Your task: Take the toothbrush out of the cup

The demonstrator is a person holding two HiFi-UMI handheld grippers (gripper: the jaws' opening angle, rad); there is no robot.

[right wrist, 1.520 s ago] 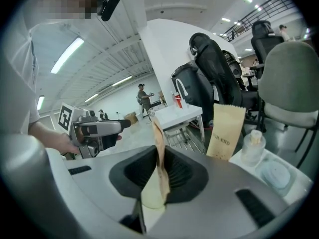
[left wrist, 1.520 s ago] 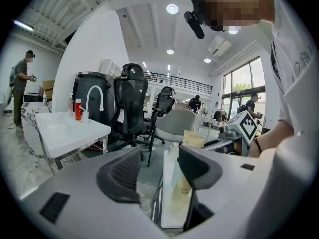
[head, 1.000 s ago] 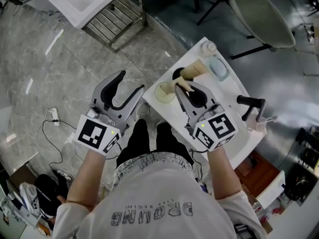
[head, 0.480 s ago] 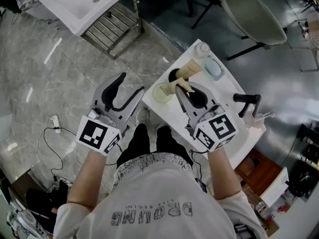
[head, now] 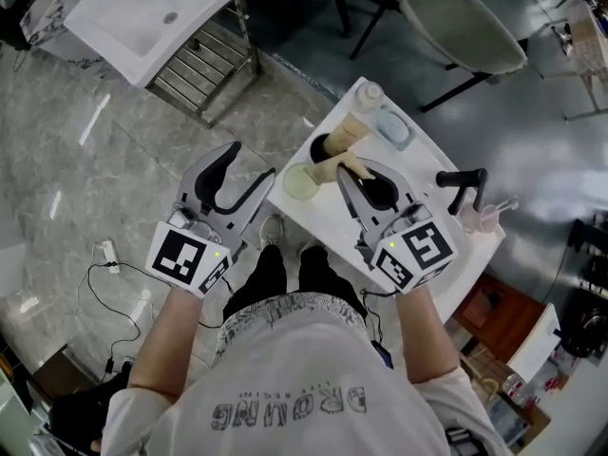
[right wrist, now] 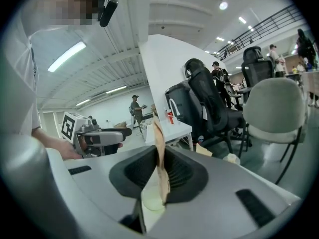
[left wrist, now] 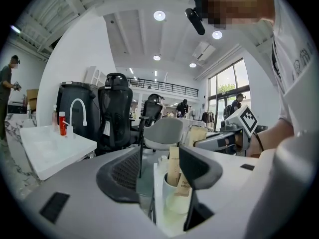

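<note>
beside cup [head: 297, 180] on table [head: 332, 221]: soap dish [head: 390, 127], bottle [head: 368, 93], black handle [head: 461, 180].

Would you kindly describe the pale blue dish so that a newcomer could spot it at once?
Start at the small white table before the person. Near its far corner, beside the white bottle, lies the pale blue oval dish, the only blue thing there.

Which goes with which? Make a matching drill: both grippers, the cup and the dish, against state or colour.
1. left gripper
2. right gripper
3. cup
4. dish

a. light blue
b. cream
c. shut on the toothbrush packet
d. open, nothing between the jaws

Pairs: 1-d, 2-c, 3-b, 4-a
</note>
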